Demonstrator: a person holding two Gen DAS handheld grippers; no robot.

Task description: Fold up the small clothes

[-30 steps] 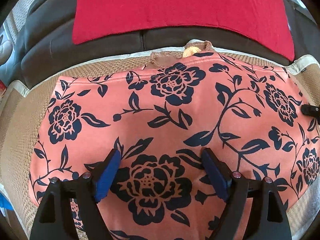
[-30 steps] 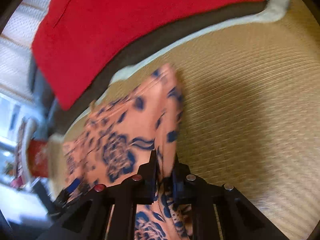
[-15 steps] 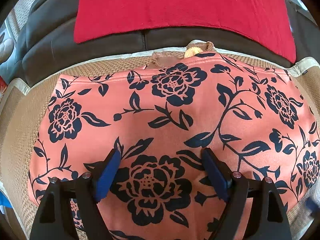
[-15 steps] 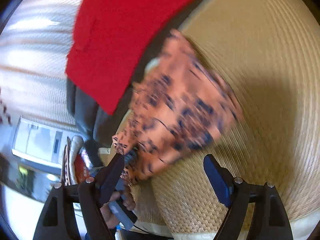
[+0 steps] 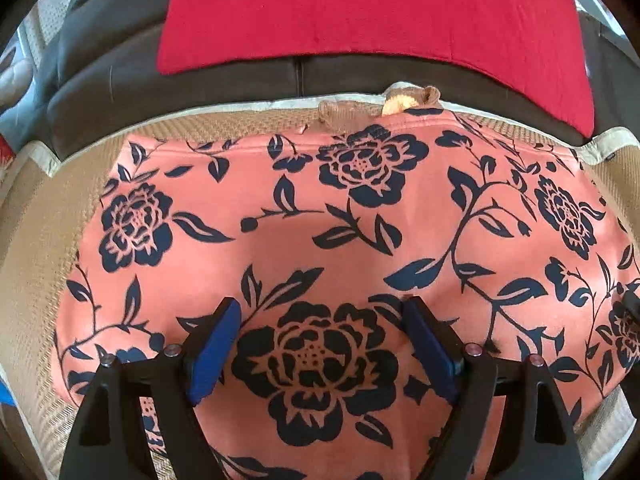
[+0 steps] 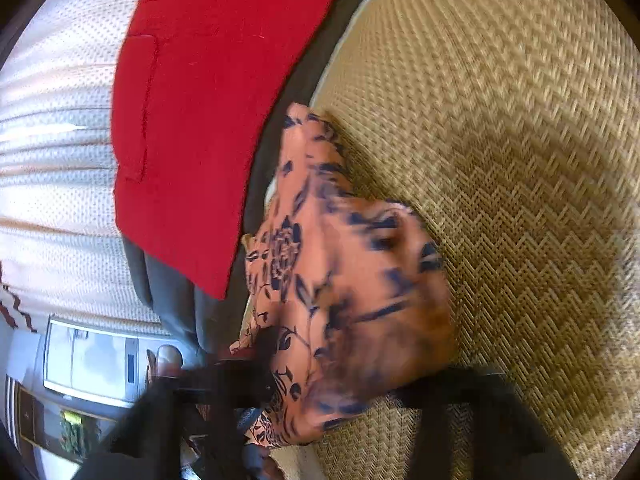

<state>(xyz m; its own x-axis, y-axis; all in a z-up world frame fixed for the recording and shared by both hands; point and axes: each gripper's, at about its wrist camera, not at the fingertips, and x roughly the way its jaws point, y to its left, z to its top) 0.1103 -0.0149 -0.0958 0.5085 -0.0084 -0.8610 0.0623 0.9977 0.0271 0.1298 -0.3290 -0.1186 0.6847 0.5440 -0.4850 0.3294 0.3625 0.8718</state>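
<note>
The floral garment [image 5: 344, 240], salmon-pink with dark navy roses and leaves, lay spread flat on the woven mat [image 5: 32, 264] that covered the seat of the dark sofa [image 5: 112, 76]. Its far edge reached almost to the back edge of the mat, and a small brown piece of cloth [image 5: 348, 110] showed just behind that edge. A red cloth [image 5: 360, 12] hung over the backrest of the sofa.

The left gripper [image 5: 320, 344] hovered over the near part of the garment, with its jaws wide apart. The blue pads [image 5: 214, 352] stood on both sides of a large printed rose, and no fabric was pinched between them.

In the right wrist view the picture was blurred. The right gripper [image 6: 348, 396] was at the right end of the garment, close to the near edge of the mat, and a raised part of the fabric [image 6: 352, 280] filled the middle of this view. Its jaws had just been closing, and the cloth was lying between the dark fingers [image 6: 472, 416]. I could not tell if the pads already pressed on it. The mat to the right of the garment [image 6: 500, 160] carried a soft shadow.
</note>
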